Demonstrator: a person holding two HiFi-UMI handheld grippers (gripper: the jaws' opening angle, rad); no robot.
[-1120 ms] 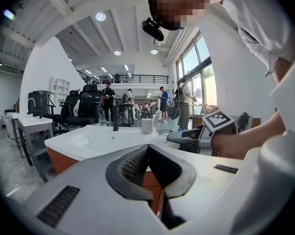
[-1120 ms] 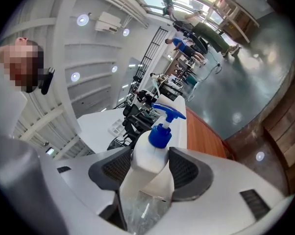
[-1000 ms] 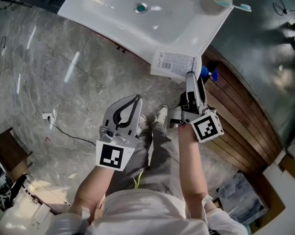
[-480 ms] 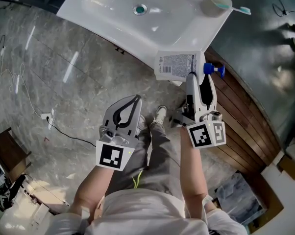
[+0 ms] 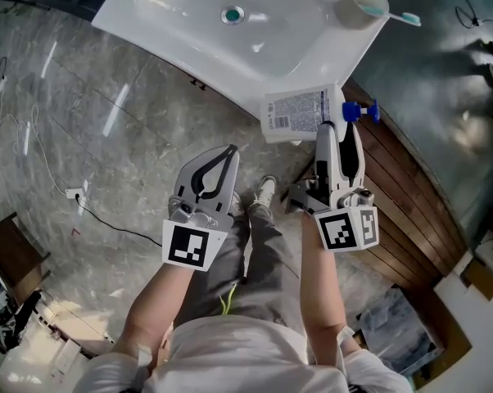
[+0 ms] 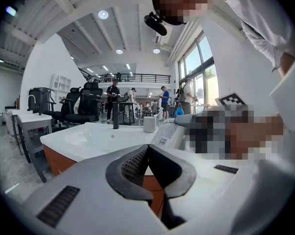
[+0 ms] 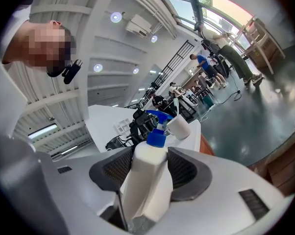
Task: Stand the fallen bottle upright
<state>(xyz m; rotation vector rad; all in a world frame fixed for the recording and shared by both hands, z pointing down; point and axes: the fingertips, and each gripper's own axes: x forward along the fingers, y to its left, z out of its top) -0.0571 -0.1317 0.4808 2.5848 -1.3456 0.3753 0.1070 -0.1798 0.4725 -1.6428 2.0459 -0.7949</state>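
Bottle spec: white plastic spray bottle [image 5: 300, 113], flat-sided, printed label facing up, blue trigger head [image 5: 359, 111] pointing toward right of head view. Position: on its side at front right corner of white ceramic washbasin [image 5: 173, 31], body partly over rim, partly past it. Resting on rim vs. lifted clear: cannot tell.

Handling (est.):
- Thin-wall plastic, fairly stiff, likely to flex under hard squeeze.
- Smooth skin, possibly wet this close to basin; treat as slippery.
- Fill level not visible. Assume liquid inside, wt shifting toward base during rotation.
- Not fragile, but trigger lever prone to snag or discharge if pressed.

Grip pt (rec.): shoulder of body just below blue collar, across narrow faces. Keep clear of trigger lever. Avoid broad label face: too wide and flat for two-jaw hold.

R gripper [image 5: 338, 133]: jaws part-way apart, clamped on bottle shoulder, ribbed pads [image 7: 115, 168] bearing on both sides, blue collar projecting just beyond tips. Hold: centred, by est.

L gripper [image 5: 228, 155]: jaws fully together, nothing between. Held low over grey marble floor [image 5: 107, 137], well apart from bottle, idle.

Next move (est.): rotate R wrist to bring base down, then seat base on flat rim beside bowl, not on sloping bowl. Check stability before release.

Surroundings: pale mug [image 5: 359, 2] w/ teal toothbrush [image 5: 406, 12] at far right corner of basin, well apart from bottle. Brown wood-slat flooring [image 5: 402, 195] below R gripper.
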